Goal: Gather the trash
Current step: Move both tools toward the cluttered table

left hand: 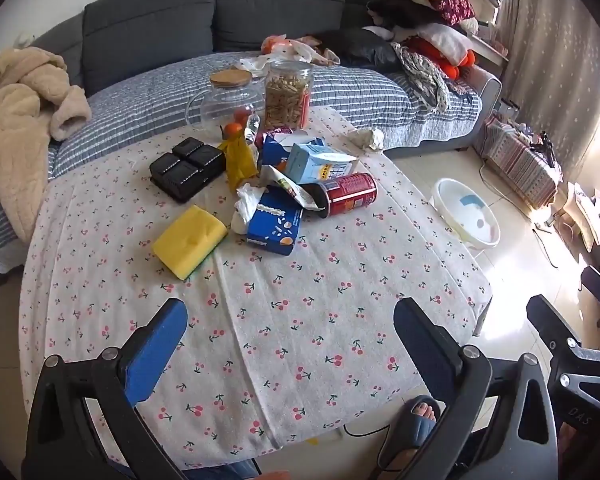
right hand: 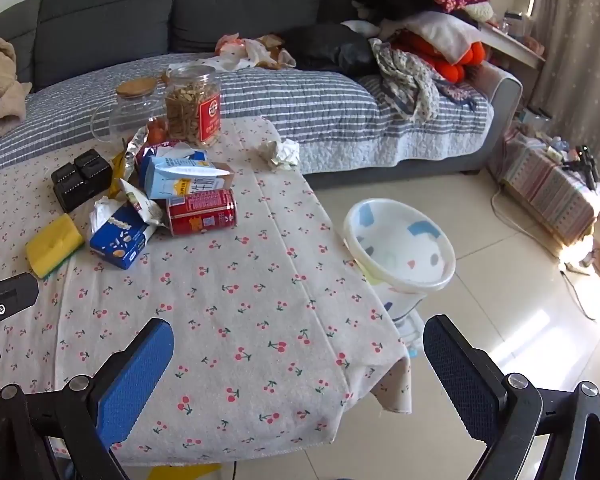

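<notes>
Left gripper [left hand: 292, 322] spread wide, nothing btwn the blue pads, hovering over bare cherry-print tablecloth [left hand: 300, 280]. Right gripper [right hand: 298, 340] same: jaws wide apart, empty, over the table's near right corner. Trash sits ahead, mid-table, in one heap: red can [right hand: 201, 212] on its side, touching a blue snack box [right hand: 118, 240] w/ white tissue [right hand: 100, 210] stuffed beside it, milk carton [right hand: 180, 176] lying just behind. Crumpled paper [right hand: 284, 152] apart, near far right edge. Yellow sponge [left hand: 190, 240] left of heap. White bin [right hand: 400, 248] on floor, just beside table's right side.
</notes>
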